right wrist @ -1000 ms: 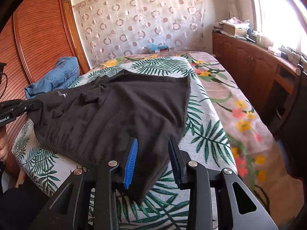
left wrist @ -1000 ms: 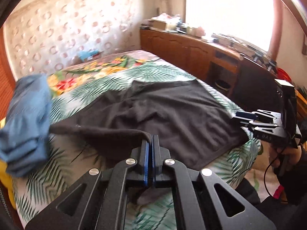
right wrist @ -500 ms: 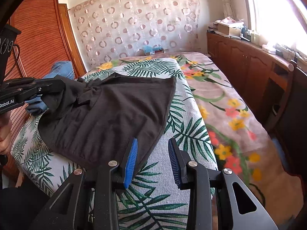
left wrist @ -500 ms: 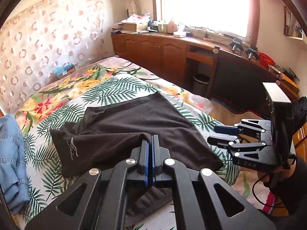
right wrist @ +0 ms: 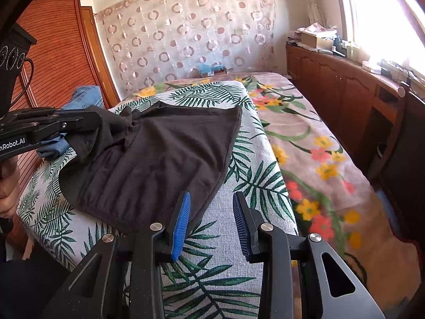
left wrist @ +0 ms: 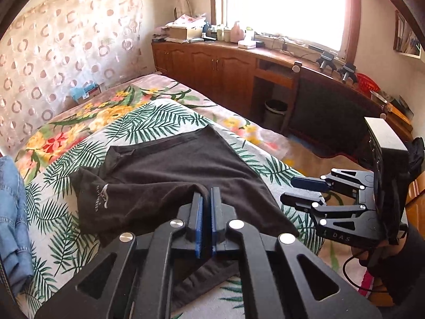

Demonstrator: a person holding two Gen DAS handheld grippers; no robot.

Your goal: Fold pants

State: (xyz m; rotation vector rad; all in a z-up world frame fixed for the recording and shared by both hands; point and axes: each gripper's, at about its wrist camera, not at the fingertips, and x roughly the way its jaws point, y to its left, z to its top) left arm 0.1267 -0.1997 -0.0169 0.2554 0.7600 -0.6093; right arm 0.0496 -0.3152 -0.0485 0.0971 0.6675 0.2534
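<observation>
**Letting go of the folded-over edge**

We have black pants (left wrist: pixel 170 175) lying on the palm-leaf bedspread (right wrist: pixel 225 273), one side lifted and carried across the rest so the cloth doubles over itself. Our left gripper (left wrist: pixel 206 195) has that carried edge draped over its tips; its jaws are opening, a narrow gap showing between the blue pads with the fabric bunched at their ends rather than pinched, which we judge is the release that lays the fold down. Our right gripper (right wrist: pixel 211 220) waits beside the near hem, jaws parted and holding nothing, placed, we think, to take that corner next.

A pale logo on the pants is too small to read. The left gripper's side reads "nRobot.AI"; the right gripper's body shows "DAS". Folded jeans (left wrist: pixel 12 220) sit apart.
</observation>
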